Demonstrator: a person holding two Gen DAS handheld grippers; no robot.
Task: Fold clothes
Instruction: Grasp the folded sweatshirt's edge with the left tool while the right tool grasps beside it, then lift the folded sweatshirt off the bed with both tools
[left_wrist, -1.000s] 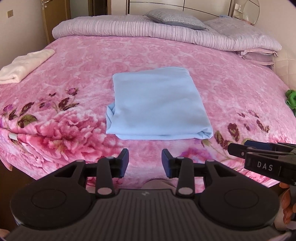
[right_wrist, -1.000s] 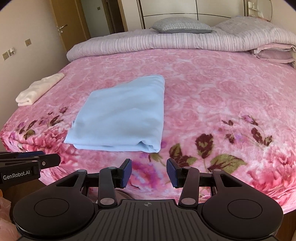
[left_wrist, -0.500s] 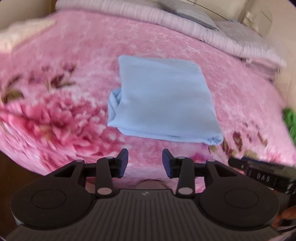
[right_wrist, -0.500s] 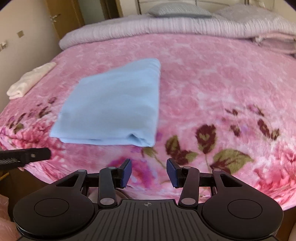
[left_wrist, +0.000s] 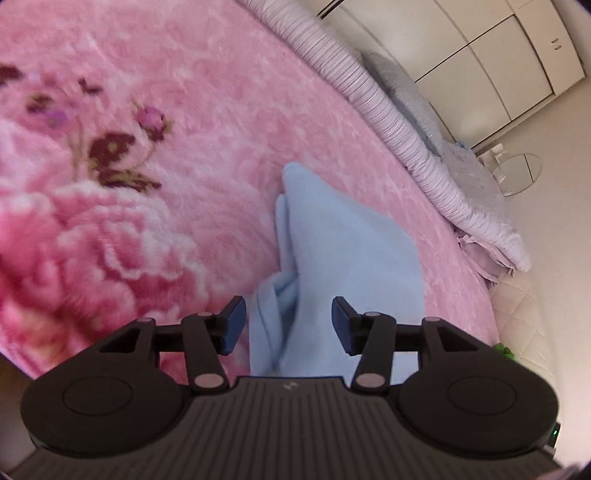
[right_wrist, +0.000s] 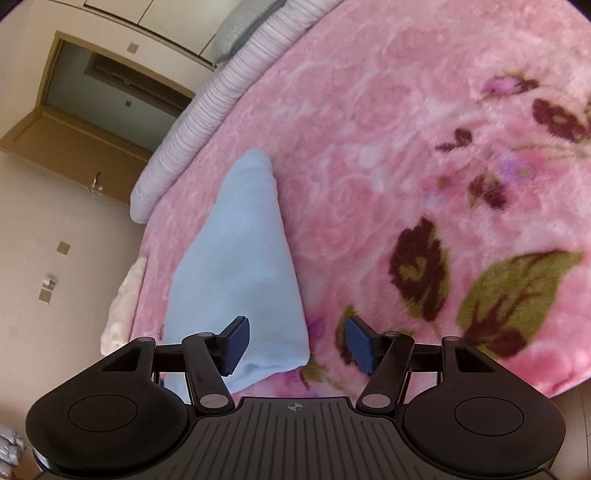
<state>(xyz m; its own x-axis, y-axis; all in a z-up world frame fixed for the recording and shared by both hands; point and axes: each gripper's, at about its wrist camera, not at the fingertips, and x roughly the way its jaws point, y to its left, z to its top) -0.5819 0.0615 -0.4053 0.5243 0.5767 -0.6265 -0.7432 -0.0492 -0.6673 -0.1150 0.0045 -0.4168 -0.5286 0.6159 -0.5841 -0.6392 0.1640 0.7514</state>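
Observation:
A folded light-blue cloth (left_wrist: 347, 254) lies on the pink floral blanket (left_wrist: 166, 155). My left gripper (left_wrist: 288, 325) is open, tilted, with its jaws either side of the cloth's near left corner, where the layered edges show. In the right wrist view the same cloth (right_wrist: 236, 251) runs away from me. My right gripper (right_wrist: 295, 341) is open around its near right corner; the left pad (right_wrist: 236, 341) is over the cloth and the right pad (right_wrist: 360, 345) is over the blanket (right_wrist: 406, 129).
A striped lilac duvet roll (left_wrist: 399, 129) and grey pillows (left_wrist: 410, 96) lie at the head of the bed. A cream folded cloth (right_wrist: 122, 306) sits at the bed's left edge. A door (right_wrist: 85, 122) and wardrobe fronts (left_wrist: 491, 55) stand beyond.
Both grippers have moved forward and down to the cloth's near corners and rolled outward. Their jaws have opened wider and now straddle the cloth's corners.

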